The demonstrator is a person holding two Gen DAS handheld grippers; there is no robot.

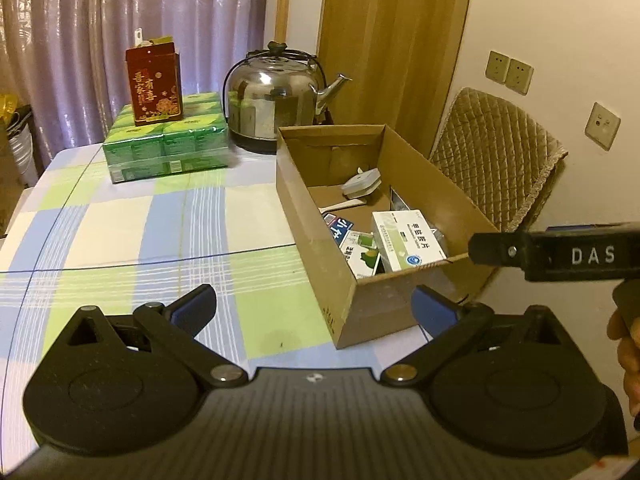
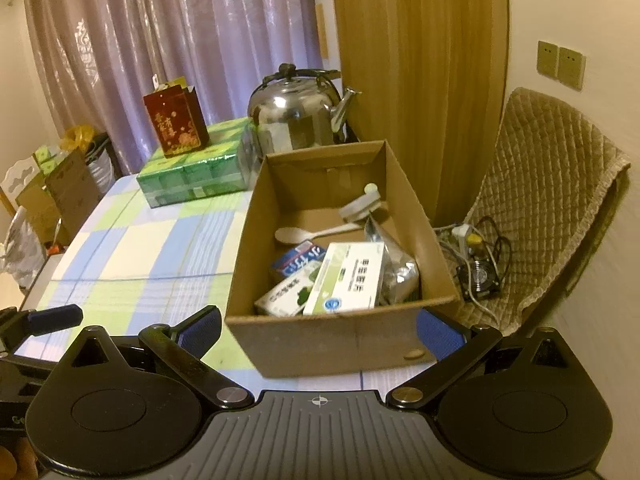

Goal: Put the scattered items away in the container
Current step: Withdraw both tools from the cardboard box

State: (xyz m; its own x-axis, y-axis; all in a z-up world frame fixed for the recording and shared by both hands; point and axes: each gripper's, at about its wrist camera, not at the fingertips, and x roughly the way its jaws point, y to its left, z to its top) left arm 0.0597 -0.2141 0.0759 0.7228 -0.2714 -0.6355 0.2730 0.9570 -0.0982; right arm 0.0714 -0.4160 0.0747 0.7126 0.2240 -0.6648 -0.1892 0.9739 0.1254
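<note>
Resting on the checked bench (image 2: 132, 248), the cardboard box (image 2: 320, 340) holds medicine boxes (image 2: 348, 280), a spoon (image 2: 308, 234) and a foil pouch (image 2: 396, 268). Left gripper (image 1: 314, 312) and right gripper (image 2: 318, 332): jaws spread wide, empty. Kettle (image 2: 296, 120) at 12 o'clock behind the box.

Curtains (image 1: 120, 20), seemingly wooden door (image 1: 392, 40)
</note>
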